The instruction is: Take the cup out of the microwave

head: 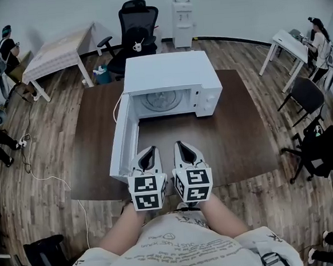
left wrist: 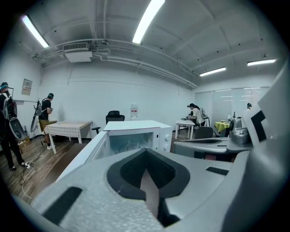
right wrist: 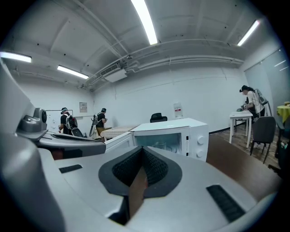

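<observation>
A white microwave (head: 167, 72) stands at the far side of a dark brown table (head: 235, 135), its door (head: 124, 141) swung open to the left. In the head view the cavity shows only a round glass turntable (head: 161, 100). From the right gripper view the cavity (right wrist: 161, 144) holds a faint glassy shape; I cannot make out a cup there. My left gripper (head: 150, 150) and right gripper (head: 179, 145) hover side by side over the table's near edge, pointing at the microwave, well short of it. Both are shut with nothing between the pads (left wrist: 146, 156) (right wrist: 142, 154).
The open door's end lies just left of my left gripper. A black office chair (head: 136, 23) behind the microwave carries a small white cup (head: 138, 46). A water dispenser (head: 182, 10), a cloth-covered table (head: 57, 52), more chairs and several people stand around the room.
</observation>
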`<state>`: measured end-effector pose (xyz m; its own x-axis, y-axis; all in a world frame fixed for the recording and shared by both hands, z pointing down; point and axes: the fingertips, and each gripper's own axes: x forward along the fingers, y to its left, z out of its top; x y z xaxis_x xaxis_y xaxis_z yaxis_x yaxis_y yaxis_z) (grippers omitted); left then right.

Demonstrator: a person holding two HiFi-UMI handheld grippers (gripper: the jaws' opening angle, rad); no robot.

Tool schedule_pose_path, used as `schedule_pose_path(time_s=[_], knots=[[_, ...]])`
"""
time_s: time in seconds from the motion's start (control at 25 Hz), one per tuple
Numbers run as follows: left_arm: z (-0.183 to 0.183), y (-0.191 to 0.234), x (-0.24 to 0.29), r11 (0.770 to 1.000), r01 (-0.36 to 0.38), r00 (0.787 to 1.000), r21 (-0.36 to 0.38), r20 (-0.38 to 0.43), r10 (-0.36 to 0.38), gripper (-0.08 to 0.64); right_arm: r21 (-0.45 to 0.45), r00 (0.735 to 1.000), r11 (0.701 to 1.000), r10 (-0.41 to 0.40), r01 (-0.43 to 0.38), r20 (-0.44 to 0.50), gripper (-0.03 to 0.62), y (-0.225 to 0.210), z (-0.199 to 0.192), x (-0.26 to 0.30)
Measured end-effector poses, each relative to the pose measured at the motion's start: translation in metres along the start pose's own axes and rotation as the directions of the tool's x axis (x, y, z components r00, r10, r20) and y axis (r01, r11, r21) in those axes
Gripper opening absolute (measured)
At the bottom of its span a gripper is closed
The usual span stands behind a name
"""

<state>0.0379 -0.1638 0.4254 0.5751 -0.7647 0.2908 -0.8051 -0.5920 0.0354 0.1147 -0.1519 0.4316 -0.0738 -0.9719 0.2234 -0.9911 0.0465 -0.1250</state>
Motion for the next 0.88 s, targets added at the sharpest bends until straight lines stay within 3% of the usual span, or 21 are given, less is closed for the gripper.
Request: schedule_pose_path(time_s=[0.56, 0.88], knots=[[0.006, 0.011, 0.055, 0.992, -0.109, 0.993, -0.069, -0.043, 0.106, 0.014, 0.025, 0.99, 0.991, 0.134, -0.133, -0.036, 0.014, -0.033, 0.008, 0.067], [0.0, 0.036, 0.078, 0.99, -0.118, 0.992, -0.078, -0.049, 0.115, 0.014, 0.012, 0.988, 0.99, 0.138, -0.137, -0.066, 0.015, -0.035, -0.009, 0.117]])
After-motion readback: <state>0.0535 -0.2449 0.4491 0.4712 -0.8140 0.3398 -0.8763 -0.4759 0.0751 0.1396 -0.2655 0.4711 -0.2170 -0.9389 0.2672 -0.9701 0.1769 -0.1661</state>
